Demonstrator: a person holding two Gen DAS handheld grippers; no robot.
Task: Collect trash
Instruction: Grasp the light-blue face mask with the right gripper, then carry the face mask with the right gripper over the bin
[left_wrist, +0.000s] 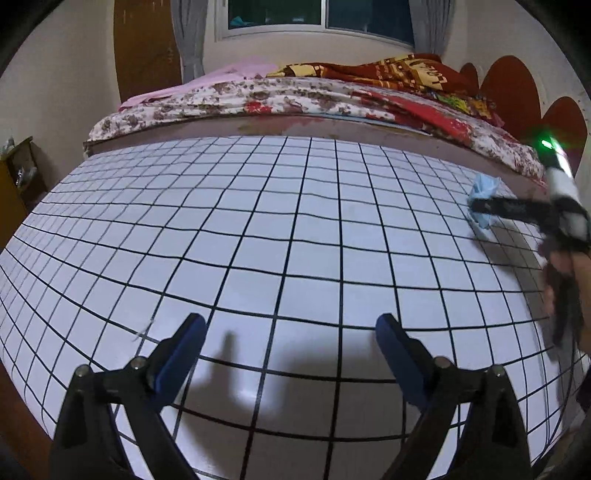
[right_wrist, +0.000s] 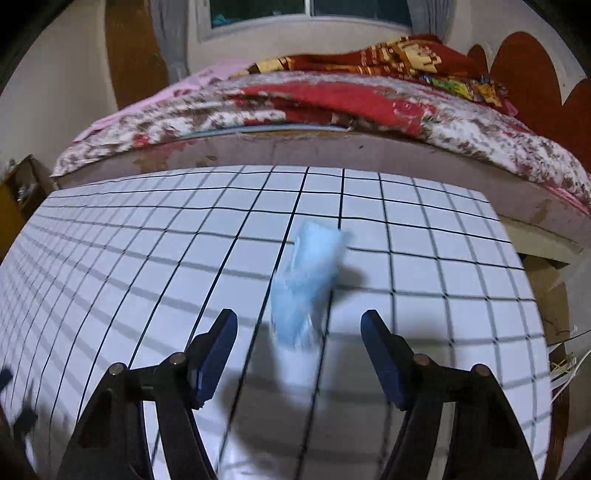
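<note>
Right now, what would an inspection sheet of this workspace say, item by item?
Surface: white board with a black grid, bare apart from one item.
Job's things: crumpled blue face mask lying on the grid; no bin seen.
Clutter: nothing seen.
Grippers: left gripper jaws wide, nothing between them; right gripper jaws apart either side of the mask's near end, pads not touching it.
Cables: thin wires hanging past the board's right edge.
Surroundings: bed with floral cover behind the board, window above, wooden shelf at left.
</note>
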